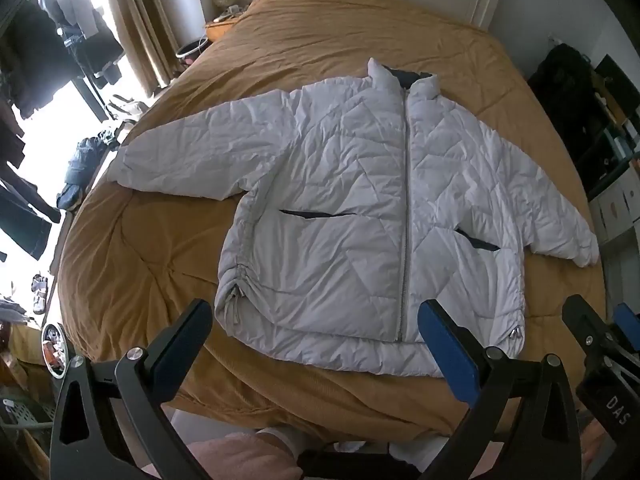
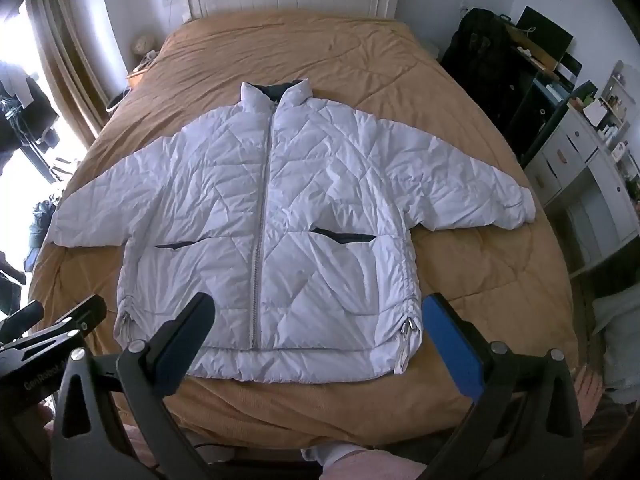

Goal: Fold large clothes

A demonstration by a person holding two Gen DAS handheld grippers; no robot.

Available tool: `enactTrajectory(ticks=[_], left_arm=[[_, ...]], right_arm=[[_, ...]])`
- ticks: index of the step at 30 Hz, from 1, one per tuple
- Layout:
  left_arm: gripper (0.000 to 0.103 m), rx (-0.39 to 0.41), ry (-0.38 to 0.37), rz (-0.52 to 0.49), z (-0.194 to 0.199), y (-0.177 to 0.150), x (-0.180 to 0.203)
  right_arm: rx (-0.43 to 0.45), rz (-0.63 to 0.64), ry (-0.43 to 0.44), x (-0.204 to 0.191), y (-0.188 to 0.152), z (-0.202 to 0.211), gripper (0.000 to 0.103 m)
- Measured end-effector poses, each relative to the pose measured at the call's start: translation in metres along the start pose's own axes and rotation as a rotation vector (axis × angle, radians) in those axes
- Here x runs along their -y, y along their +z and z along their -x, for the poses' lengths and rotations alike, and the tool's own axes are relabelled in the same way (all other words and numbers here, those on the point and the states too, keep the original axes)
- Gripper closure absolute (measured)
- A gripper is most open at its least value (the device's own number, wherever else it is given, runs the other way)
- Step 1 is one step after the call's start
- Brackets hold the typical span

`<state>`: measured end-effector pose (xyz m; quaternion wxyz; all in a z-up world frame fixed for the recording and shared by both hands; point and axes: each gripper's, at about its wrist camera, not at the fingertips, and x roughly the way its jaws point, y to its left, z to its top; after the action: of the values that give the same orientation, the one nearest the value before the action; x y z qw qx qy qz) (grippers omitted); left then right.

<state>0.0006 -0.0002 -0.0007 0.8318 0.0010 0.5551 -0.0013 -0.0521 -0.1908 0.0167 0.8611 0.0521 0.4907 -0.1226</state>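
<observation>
The white puffer jacket (image 2: 280,216) is lying flat, zipped, mid-frame on the tan bedspread (image 2: 460,92), sleeves spreading outward. At lower left, "GenRobot" is showing on the left gripper (image 1: 316,340) (jaws spreading wide, gripping nothing). The right gripper (image 2: 320,332) is angling downward over the hem, jaws likewise gaping, empty.

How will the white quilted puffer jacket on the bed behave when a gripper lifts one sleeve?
The white quilted puffer jacket looks soft and creased, so the sleeve will probably droop. Its puffy filling suggests it is light but may spring back. The smooth shell may slip.
</observation>
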Motion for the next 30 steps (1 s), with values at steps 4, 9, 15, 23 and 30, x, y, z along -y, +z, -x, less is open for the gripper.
enactTrajectory(ticks=[4, 9, 15, 23, 30], left_arm=[[0.0, 0.012, 0.001, 0.005, -0.002, 0.0, 0.0], [0.0, 0.014, 0.003, -0.003, -0.002, -0.003, -0.001], [0.0, 0.016, 0.003, 0.002, -0.001, -0.002, -0.001], [0.0, 0.024, -0.002, 0.005, -0.005, -0.009, -0.001], [0.0, 0.019, -0.004, 0.011, -0.005, -0.008, -0.001]], right_arm=[[-0.002, 0.002, -0.001, -0.001, 0.001, -0.001, 0.0], [-0.008, -0.001, -0.001, -0.001, 0.0, -0.001, 0.0], [-0.008, 0.001, 0.0, -0.001, -0.001, -0.003, 0.0], [-0.01, -0.001, -0.001, -0.002, 0.001, -0.003, 0.0], [-0.015, -0.002, 0.0, -0.005, -0.004, -0.004, 0.0]])
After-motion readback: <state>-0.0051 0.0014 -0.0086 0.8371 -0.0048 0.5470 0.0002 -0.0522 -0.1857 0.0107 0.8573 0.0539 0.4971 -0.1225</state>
